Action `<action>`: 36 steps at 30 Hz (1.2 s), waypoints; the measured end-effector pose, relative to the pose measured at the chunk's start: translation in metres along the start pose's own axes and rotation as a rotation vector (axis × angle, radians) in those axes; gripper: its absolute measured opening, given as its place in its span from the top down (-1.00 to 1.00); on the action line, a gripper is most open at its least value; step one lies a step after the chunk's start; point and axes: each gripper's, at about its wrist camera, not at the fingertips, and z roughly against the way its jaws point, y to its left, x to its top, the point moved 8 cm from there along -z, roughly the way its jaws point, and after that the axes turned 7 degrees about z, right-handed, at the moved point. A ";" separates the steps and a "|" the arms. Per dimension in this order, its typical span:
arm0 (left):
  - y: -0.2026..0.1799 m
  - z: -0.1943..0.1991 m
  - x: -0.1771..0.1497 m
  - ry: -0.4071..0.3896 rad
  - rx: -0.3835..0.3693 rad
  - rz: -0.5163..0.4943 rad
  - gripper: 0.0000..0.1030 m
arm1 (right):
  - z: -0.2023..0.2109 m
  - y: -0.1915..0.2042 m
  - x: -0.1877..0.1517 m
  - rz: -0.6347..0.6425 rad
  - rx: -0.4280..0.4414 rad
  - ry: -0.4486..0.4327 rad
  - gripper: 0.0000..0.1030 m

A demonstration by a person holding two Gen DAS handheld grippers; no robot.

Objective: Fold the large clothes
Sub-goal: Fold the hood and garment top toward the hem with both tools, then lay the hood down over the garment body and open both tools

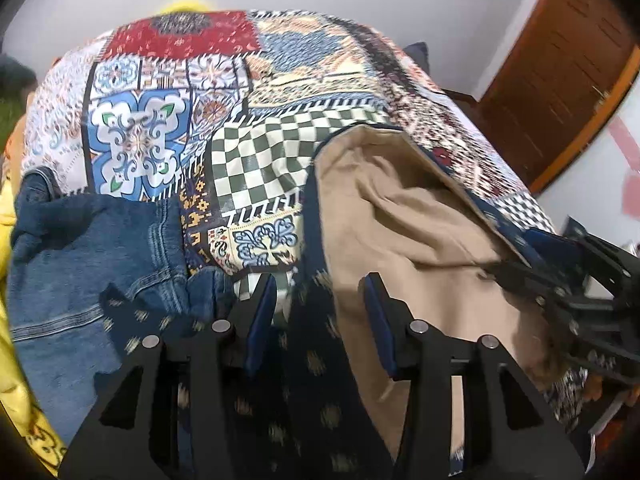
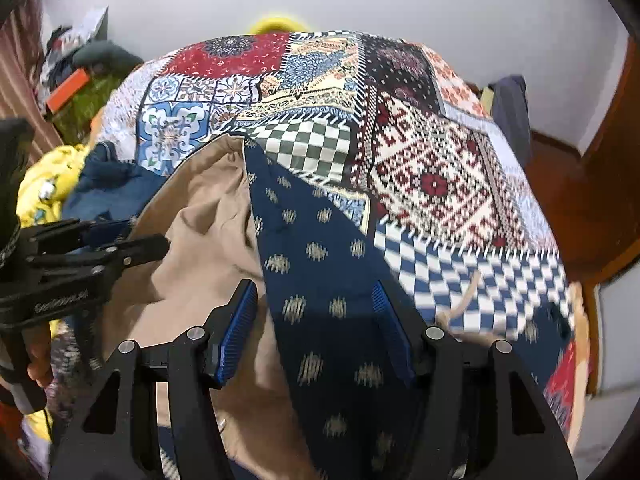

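Note:
A large navy garment with beige dots and a tan lining (image 1: 400, 240) lies on the patchwork bedspread (image 1: 248, 80); it also shows in the right wrist view (image 2: 320, 248). My left gripper (image 1: 320, 292) is open, its blue-padded fingers straddling the garment's navy edge. My right gripper (image 2: 316, 300) is open over the navy side, fingers either side of the cloth. The right gripper shows at the right in the left wrist view (image 1: 560, 280), and the left gripper shows at the left in the right wrist view (image 2: 100, 248).
Blue jeans (image 1: 92, 248) lie at the left of the bed beside a yellow garment (image 2: 48, 188). A brown wooden door (image 1: 560, 80) stands at the right. Clutter sits on the floor at the far left (image 2: 76, 76). A grey wall is behind.

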 end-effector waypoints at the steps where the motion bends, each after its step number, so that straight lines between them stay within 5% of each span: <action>1: 0.001 -0.006 0.002 0.005 0.000 0.014 0.13 | -0.004 0.000 0.002 0.022 -0.010 0.003 -0.07; 7: 0.003 -0.008 0.009 -0.021 -0.034 0.071 0.43 | -0.009 -0.008 0.008 0.026 0.002 -0.012 0.51; 11: -0.005 0.008 0.009 -0.056 -0.013 0.012 0.85 | 0.006 -0.011 0.006 -0.006 0.028 -0.053 0.77; 24: -0.068 0.152 -0.037 -0.192 -0.159 -0.205 0.87 | 0.127 0.003 -0.026 -0.052 0.179 -0.213 0.83; 36: -0.063 0.145 -0.165 -0.009 -0.176 -0.217 0.87 | 0.145 0.030 -0.131 -0.122 0.276 -0.112 0.83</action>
